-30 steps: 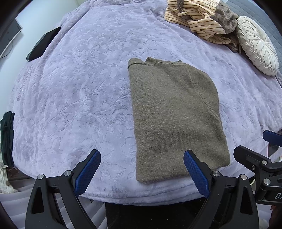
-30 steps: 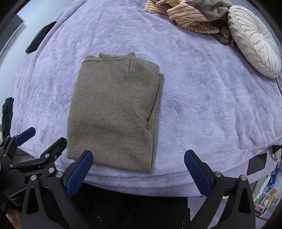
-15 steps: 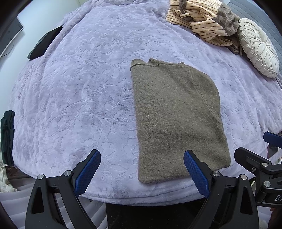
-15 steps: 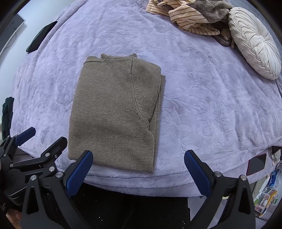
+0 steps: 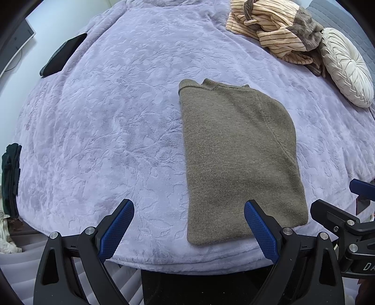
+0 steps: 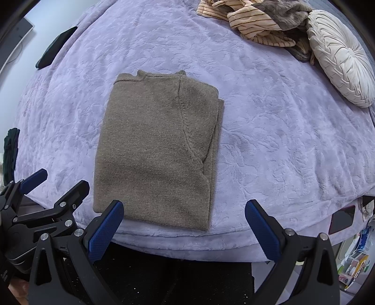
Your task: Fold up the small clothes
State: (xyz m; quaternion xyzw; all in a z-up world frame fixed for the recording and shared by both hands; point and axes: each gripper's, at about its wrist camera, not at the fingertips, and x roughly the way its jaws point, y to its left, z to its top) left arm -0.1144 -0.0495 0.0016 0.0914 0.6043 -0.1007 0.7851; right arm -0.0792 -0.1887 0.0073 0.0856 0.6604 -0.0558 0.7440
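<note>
The sweater (image 5: 239, 159) is lying folded near the bed's (image 5: 117, 117) front edge. The left claw (image 5: 188, 228) and right claw (image 6: 184, 226) are hovering wide open, holding nothing. I think gripping both near corners together is keeping the layers aligned.

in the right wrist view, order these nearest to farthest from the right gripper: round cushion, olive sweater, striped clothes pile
1. olive sweater, folded, just ahead of the right gripper, toward its left
2. round cushion, far right
3. striped clothes pile, far edge, behind the cushion
</note>
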